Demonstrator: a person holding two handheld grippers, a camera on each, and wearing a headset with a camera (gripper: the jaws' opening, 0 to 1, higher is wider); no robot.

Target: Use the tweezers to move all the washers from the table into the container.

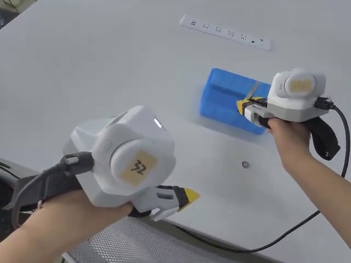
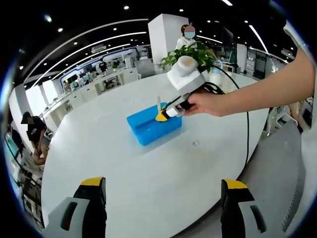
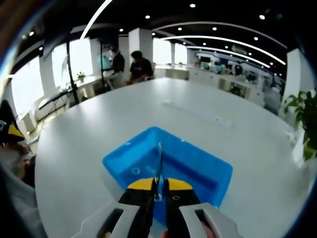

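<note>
My right gripper [image 1: 242,105] is shut on thin metal tweezers [image 1: 253,89], whose tips hang over the blue container [image 1: 225,93]. In the right gripper view the jaws [image 3: 159,186] clamp the tweezers [image 3: 159,157] above the container [image 3: 198,166], and one washer [image 3: 135,170] lies on its floor. I cannot tell whether the tweezer tips hold anything. Another washer [image 1: 245,164] lies on the white table, in front of the container. My left gripper [image 1: 186,196] stands open over the table's near edge, holding nothing [image 2: 163,193]. From there I see the container [image 2: 148,130], the right gripper [image 2: 163,115] and the table washer [image 2: 195,143].
A white power strip [image 1: 226,32] lies at the back of the table [image 1: 109,66]. A black cable [image 1: 263,241] trails from the right gripper across the table's near right part. People and a potted plant [image 2: 190,52] are beyond the far edge.
</note>
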